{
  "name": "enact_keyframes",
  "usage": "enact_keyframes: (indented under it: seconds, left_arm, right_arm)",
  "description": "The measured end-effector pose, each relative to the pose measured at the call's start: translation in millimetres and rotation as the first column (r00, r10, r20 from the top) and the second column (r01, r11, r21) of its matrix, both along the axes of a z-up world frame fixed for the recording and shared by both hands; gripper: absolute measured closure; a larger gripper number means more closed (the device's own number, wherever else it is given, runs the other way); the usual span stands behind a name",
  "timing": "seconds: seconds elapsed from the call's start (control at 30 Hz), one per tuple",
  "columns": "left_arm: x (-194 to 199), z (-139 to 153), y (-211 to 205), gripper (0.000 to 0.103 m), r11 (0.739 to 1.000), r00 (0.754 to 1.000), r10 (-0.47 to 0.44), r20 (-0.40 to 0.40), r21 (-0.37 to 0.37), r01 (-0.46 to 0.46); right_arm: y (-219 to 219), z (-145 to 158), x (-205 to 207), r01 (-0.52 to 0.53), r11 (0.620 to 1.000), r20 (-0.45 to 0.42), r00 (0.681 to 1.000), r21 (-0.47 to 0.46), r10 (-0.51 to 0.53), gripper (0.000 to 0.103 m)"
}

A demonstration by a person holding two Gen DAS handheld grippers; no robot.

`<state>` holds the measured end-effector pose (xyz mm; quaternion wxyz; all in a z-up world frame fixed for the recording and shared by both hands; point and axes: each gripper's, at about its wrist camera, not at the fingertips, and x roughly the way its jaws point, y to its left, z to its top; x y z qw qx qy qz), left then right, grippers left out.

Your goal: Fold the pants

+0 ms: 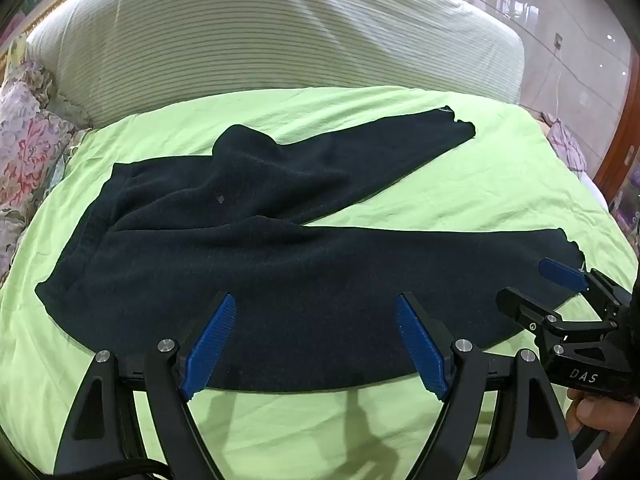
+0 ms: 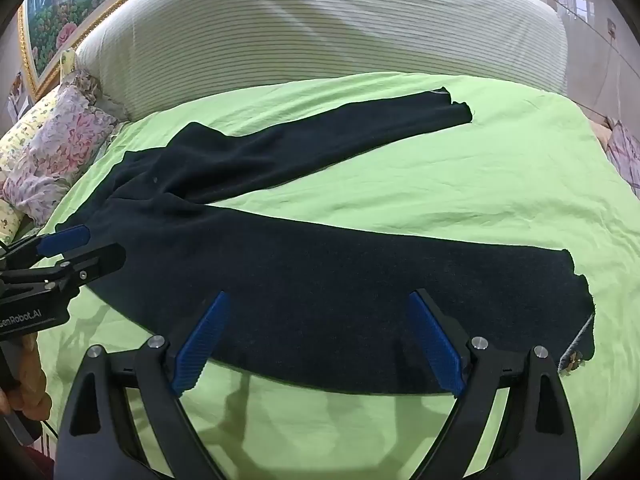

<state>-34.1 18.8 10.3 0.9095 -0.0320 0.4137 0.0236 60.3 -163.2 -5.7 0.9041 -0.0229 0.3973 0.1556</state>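
Note:
Dark navy pants (image 1: 248,248) (image 2: 304,272) lie spread on a green sheet, waistband at the left, both legs running to the right and splayed apart. My left gripper (image 1: 316,300) hovers open over the near leg's front edge, close to the hip. My right gripper (image 2: 320,298) hovers open above the same leg, nearer its cuff. Neither pair of blue pads touches the cloth. In the left wrist view the right gripper (image 1: 532,280) shows near the cuff; in the right wrist view the left gripper (image 2: 104,242) shows by the waistband.
The green sheet (image 1: 500,184) (image 2: 480,184) covers a bed. A striped white cushion or headboard (image 1: 280,32) rises behind. Floral pillows (image 1: 28,152) (image 2: 60,152) lie at the left. A hand (image 1: 600,416) grips the right tool's handle.

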Motion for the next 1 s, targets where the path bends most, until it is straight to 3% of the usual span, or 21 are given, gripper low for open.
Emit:
enact_keyframes:
  seconds: [1.0]
  left_arm:
    - [3.4,-6.9,-2.6,0.02,1.0,1.0,-0.009,-0.022,-0.011,0.009]
  right_arm:
    - [2.0,-1.7,1.1,0.004,1.0,0.022,1.0,0.031,-0.005,0.012]
